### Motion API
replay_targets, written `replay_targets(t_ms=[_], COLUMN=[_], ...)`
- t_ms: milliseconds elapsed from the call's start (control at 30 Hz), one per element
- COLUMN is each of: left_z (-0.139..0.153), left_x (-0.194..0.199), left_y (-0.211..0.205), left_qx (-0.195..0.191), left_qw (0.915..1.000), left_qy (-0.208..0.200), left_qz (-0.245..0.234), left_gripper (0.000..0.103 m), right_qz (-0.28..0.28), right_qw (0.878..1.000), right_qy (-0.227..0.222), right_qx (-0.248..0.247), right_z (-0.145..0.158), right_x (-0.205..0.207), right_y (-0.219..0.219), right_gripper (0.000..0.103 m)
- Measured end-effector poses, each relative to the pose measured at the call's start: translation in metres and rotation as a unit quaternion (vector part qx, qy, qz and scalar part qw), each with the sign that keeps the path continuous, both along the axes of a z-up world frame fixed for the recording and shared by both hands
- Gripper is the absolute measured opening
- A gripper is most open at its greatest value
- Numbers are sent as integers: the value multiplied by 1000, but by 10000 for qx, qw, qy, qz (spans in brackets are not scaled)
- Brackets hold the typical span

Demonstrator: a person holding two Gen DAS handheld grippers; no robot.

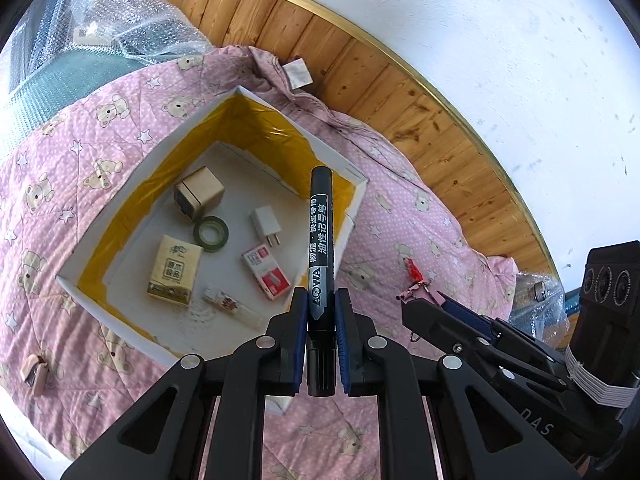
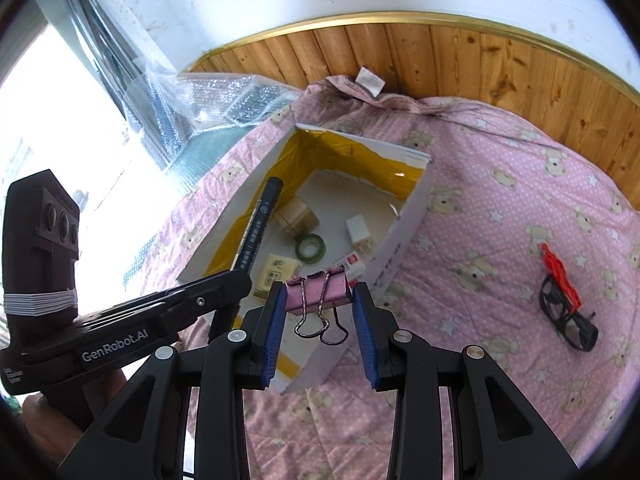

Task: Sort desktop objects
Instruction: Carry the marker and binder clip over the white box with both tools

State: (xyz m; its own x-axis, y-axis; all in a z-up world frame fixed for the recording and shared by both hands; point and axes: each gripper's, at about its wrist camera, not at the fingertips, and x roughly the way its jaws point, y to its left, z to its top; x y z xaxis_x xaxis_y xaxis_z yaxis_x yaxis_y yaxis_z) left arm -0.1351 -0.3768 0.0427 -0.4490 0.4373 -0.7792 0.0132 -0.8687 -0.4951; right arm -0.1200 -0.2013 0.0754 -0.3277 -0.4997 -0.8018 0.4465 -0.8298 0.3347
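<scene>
- The black marker (image 1: 321, 240) stands clamped between the blue pads of the left gripper (image 1: 321, 308), its capped end pointing forward over the near right wall of the white box (image 1: 96, 304).
- The pink binder clip (image 2: 318, 290) is pinched by its body between the fingers of the right gripper (image 2: 319, 300); its wire handles hang toward the camera, and it hovers above the box's near rim.
- Both grippers are closed on their loads, side by side over the box.
- Inside the box, whose inner walls are lined with yellow tape, lie a brown cube-shaped package (image 1: 199, 193), a roll of green tape (image 1: 211, 233), a white charger plug (image 1: 267, 225), a tissue pack (image 1: 174, 270), a red-and-white small carton (image 1: 266, 271) and a white tube (image 1: 232, 307).
- The box sits on a pink quilt (image 1: 48, 184) printed with bears and stars.
- Well to the right on the quilt lie black glasses (image 2: 568, 316) with a red item (image 2: 558, 270) touching them.
- A small beige object (image 1: 34, 372) rests on the quilt left of the box.
- Bubble wrap (image 1: 120, 20) and wooden panelling (image 1: 360, 72) lie beyond.
</scene>
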Motion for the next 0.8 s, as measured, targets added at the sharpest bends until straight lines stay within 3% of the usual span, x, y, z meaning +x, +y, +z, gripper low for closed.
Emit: replay_targets(t_ms=[400, 800], left_z=[-16, -45], left_x=[-47, -97], left_y=[-17, -25], left_qx=[-59, -119], left_qw=[9999, 9990], left_qy=[-115, -410], left_qz=[19, 96], left_gripper=[14, 14], right_qz=[33, 72], right_qw=[10000, 9998], right_qy=[44, -73], right_qx=[59, 178], right_z=[3, -13], right_x=[-36, -80], right_y=[-32, -55], right_gripper=[35, 35])
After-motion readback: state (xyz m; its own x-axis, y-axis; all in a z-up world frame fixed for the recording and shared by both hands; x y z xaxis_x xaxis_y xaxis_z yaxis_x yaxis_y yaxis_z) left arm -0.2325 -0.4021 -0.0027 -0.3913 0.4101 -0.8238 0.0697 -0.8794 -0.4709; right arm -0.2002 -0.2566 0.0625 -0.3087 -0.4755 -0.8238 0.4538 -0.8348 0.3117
